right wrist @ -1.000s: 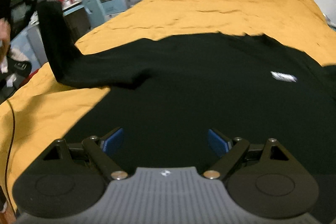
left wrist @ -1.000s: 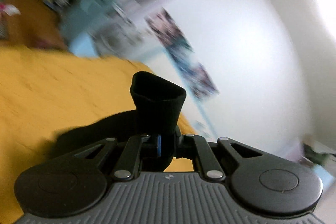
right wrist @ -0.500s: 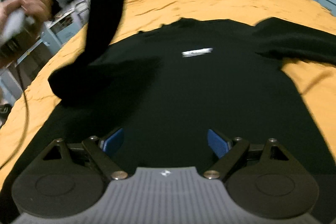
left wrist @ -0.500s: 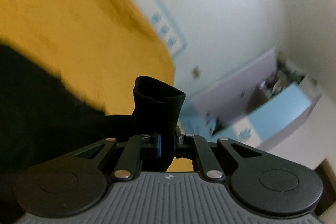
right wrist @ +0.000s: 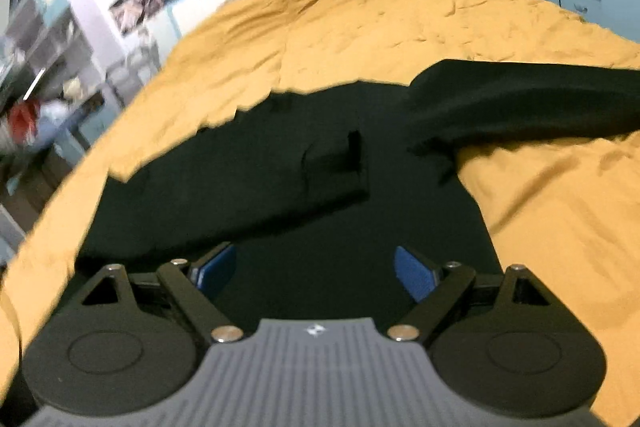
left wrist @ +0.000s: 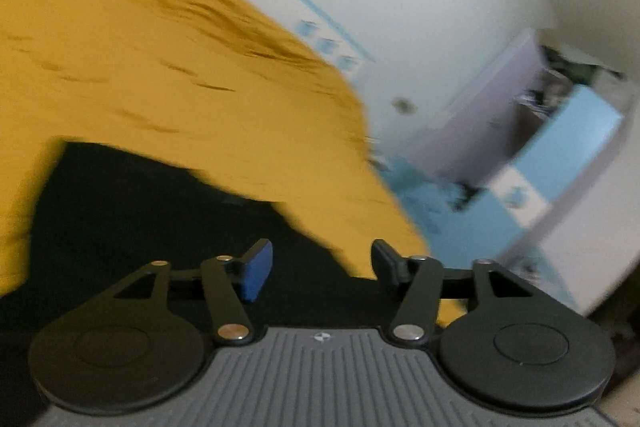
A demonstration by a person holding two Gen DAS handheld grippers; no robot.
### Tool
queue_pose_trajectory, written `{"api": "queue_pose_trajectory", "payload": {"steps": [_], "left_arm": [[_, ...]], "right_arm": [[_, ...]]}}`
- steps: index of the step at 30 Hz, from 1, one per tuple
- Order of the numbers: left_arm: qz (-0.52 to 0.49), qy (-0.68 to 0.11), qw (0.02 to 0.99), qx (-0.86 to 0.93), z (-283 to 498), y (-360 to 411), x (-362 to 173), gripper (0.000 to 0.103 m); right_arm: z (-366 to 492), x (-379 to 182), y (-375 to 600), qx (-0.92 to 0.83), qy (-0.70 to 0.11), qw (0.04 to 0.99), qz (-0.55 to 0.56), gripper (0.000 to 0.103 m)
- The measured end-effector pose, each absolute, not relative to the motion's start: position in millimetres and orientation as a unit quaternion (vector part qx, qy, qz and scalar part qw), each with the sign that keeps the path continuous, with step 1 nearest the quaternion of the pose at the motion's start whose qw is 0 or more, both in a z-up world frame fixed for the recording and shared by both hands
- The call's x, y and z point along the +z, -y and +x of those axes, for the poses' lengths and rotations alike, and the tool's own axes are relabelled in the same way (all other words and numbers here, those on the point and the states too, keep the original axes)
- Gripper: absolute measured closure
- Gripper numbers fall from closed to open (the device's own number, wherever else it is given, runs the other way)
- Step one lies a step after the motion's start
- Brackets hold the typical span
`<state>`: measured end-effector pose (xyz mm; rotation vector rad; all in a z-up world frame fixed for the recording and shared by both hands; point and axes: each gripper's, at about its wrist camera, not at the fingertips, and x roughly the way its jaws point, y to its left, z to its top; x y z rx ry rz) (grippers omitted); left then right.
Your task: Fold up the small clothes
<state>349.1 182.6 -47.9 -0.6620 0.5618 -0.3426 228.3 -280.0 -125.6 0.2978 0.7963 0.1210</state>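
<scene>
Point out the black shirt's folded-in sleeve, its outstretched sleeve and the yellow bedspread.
folded-in sleeve (right wrist: 336,163): right wrist view, cuff end on the shirt body.
outstretched sleeve (right wrist: 520,99): right wrist view, mid-length.
yellow bedspread (right wrist: 380,11): right wrist view, bare wrinkled part.

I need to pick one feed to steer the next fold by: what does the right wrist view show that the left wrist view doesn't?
Only the right wrist view: the whole shirt layout, with one sleeve folded across the body, the other sleeve still spread over the bedspread, and the open right tool above the hem.

Only the left wrist view: the left tool, its jaws opening with nothing between them, and a blue cabinet.

Both: the black shirt on the yellow bedspread.
</scene>
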Motion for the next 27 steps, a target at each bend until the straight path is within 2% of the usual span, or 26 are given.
{"api": "queue_pose_trajectory", "payload": {"steps": [5,11,12,13,14,15,21,25,27], "left_arm": [[-0.383,-0.310,0.867,-0.069,313,-245,-108,0.035],[-0.417,-0.322,0.849,-0.040,305,-283,-142,0.035],[-0.415,-0.324,0.849,-0.039,308,-284,-145,0.035],[-0.414,-0.325,0.849,-0.040,308,-284,-148,0.035],[-0.414,-0.326,0.849,-0.039,309,-285,-149,0.035],[-0.415,-0.326,0.849,-0.040,310,-281,-146,0.035],[-0.410,-0.335,0.848,-0.041,307,-275,-148,0.035],[-0.425,-0.349,0.835,-0.034,311,-274,-160,0.035],[-0.420,-0.348,0.837,-0.030,311,-273,-159,0.035]], "right_arm": [[300,-153,297,0.043,-0.396,0.885,0.241,0.021],[371,-198,283,0.028,-0.451,0.869,0.200,0.021],[373,-199,280,0.034,-0.445,0.873,0.198,0.030],[374,-198,275,0.047,-0.440,0.875,0.197,0.045],[375,-197,272,0.057,-0.437,0.876,0.196,0.073],[376,-194,269,0.053,-0.437,0.877,0.192,0.094],[359,-149,292,0.053,-0.364,0.904,0.218,0.099],[359,-161,313,-0.006,-0.382,0.903,0.197,0.097],[362,-178,323,-0.006,-0.409,0.885,0.222,0.090]]}}
